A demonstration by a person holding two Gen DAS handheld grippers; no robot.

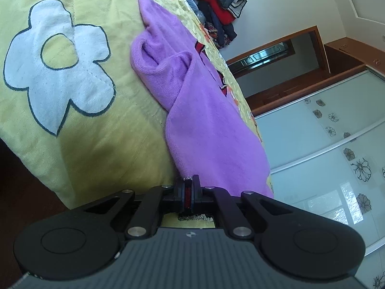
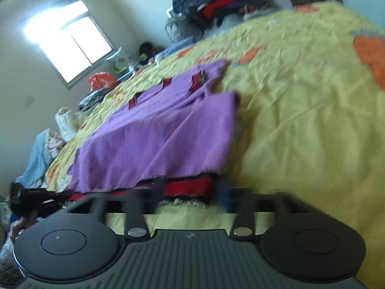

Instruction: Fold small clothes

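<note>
A small purple garment (image 1: 204,125) with a red and black trimmed hem lies on a yellow bedspread (image 1: 101,149). In the left wrist view my left gripper (image 1: 188,187) is shut on the garment's near hem, and a sleeve (image 1: 154,60) is folded over the body. In the right wrist view the same garment (image 2: 163,132) lies spread, with its red hem (image 2: 190,187) closest. My right gripper (image 2: 190,192) is open, its fingers either side of that hem; the view is blurred. The left gripper (image 2: 36,200) shows at the garment's left corner.
A pile of dark and red clothes (image 2: 216,2) sits at the far end of the bed. More clothes and bags (image 2: 101,82) line the bed's far left side under a window. Sliding wardrobe doors (image 1: 324,144) stand beside the bed. White flower appliqué (image 1: 55,65) marks the bedspread.
</note>
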